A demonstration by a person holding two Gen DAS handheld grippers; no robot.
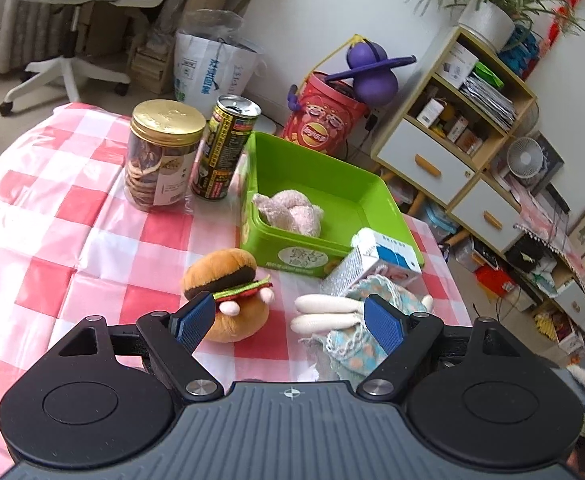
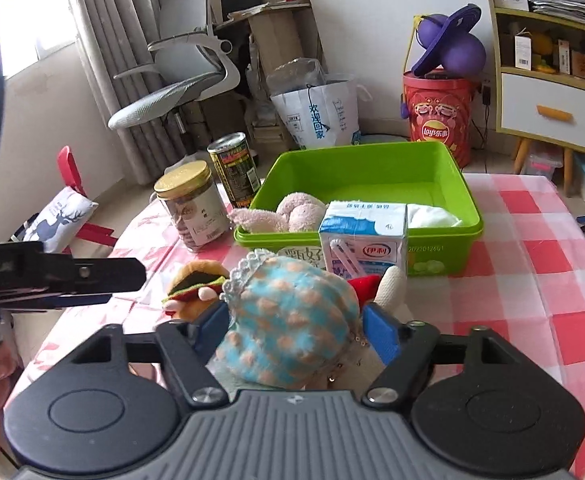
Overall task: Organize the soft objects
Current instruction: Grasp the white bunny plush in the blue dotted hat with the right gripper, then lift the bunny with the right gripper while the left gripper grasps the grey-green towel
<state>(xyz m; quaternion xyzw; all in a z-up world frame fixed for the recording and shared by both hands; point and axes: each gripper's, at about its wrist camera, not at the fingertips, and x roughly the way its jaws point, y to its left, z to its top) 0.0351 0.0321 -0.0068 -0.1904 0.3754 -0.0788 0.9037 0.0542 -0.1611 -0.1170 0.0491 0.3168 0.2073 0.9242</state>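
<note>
A plush hamburger [image 1: 228, 276] and a rag doll in a blue dotted dress [image 1: 348, 320] lie on the checked tablecloth in front of a green bin [image 1: 324, 160]. My left gripper [image 1: 288, 308] hovers open just above them, its left pad in front of the hamburger and its right pad over the doll. In the right wrist view the doll [image 2: 288, 320] fills the gap of my right gripper [image 2: 294, 316], and both blue pads touch its dress. A pink plush [image 2: 296, 212] lies inside the green bin [image 2: 364, 152]. The hamburger [image 2: 196, 280] sits to the doll's left.
A milk carton [image 2: 364, 240] stands between the doll and the bin. A gold-lidded jar [image 1: 164, 156] and a tall can [image 1: 228, 148] stand left of the bin. A white pouch [image 2: 432, 216] lies in the bin. An office chair, bags and shelves surround the table.
</note>
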